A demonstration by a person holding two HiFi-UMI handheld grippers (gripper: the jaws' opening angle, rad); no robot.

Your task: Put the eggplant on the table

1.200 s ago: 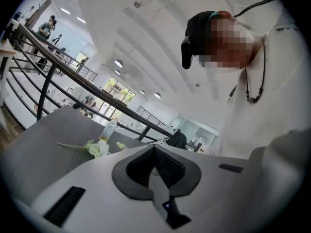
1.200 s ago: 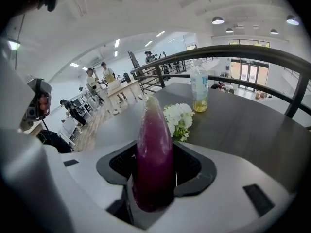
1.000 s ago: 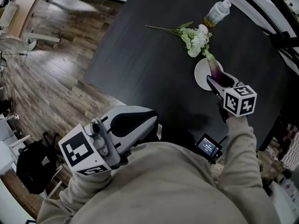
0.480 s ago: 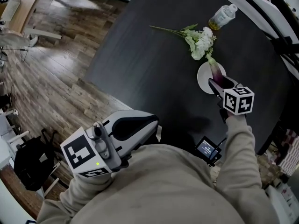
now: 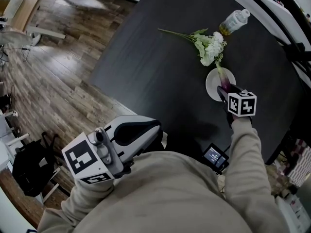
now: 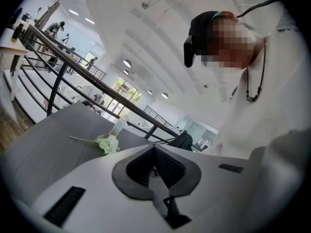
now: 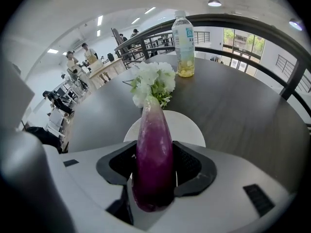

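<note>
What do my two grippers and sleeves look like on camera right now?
The left gripper and right gripper both have smooth white shells with black ribbed fingers set in a dark V-shaped recess. Each carries a white cube printed with black square markers. The sleeves are loose beige fabric.

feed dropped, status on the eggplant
Right gripper shut on eggplant, over white plate. Left gripper shut, empty. Flowers and bottle beyond plate.
</note>
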